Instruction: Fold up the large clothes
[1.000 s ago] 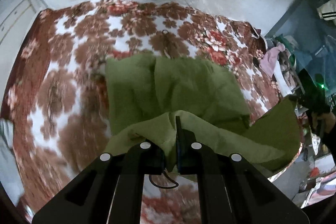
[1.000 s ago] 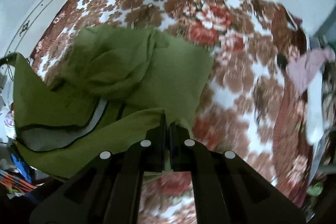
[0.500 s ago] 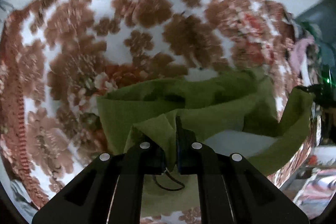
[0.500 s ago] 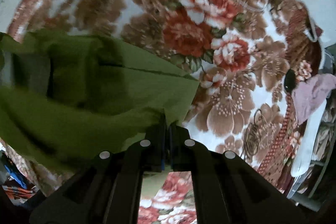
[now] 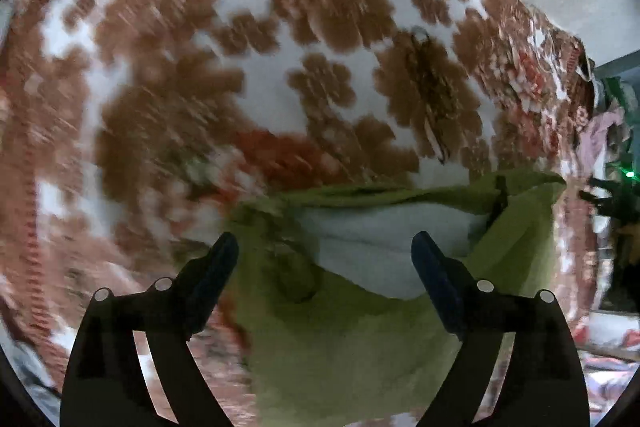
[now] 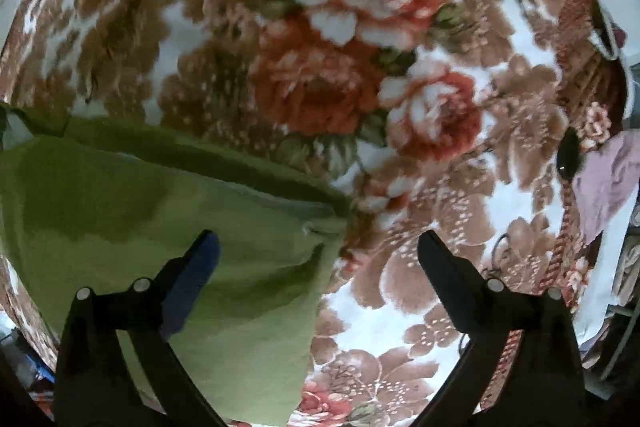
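Green garment is lying under and just ahead of my left hand-held gripper, whose jaws are spread wide and gripping nothing. Its pale lining is showing between the fingers. My right hand-held gripper is likewise released, with the cloth's edge running beneath its left finger. I am judging one fold laid down, with further folds remaining. Floral blanket is spreading beyond. No readable writing is showing.
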